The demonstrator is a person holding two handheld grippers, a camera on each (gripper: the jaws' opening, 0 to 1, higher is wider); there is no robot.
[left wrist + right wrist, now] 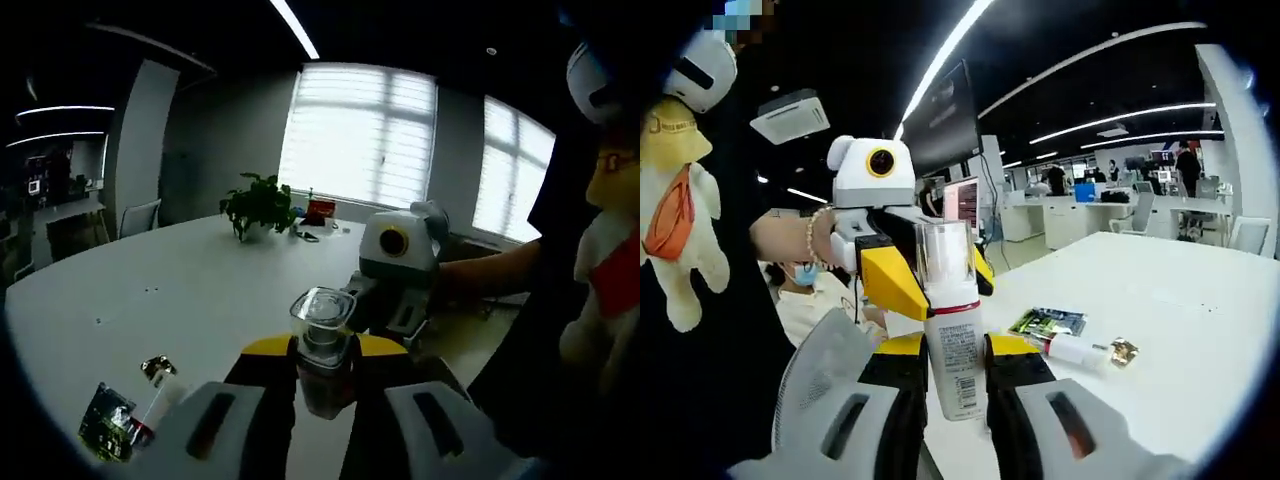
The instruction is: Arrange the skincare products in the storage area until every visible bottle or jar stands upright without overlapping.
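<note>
A white bottle with a clear cap stands upright in the air over the table's near edge. My right gripper is shut on its labelled body. My left gripper comes in from the left, its yellow jaws pressed against the cap end. In the left gripper view the same bottle sits between the pads of my left gripper, with the right gripper just behind it. A white tube with a gold cap lies flat on the table beside a green sachet.
The white table stretches far ahead, with a potted plant and small items near its far end by bright windows. A person's forearm with a bracelet holds the left gripper. Office desks and chairs stand beyond.
</note>
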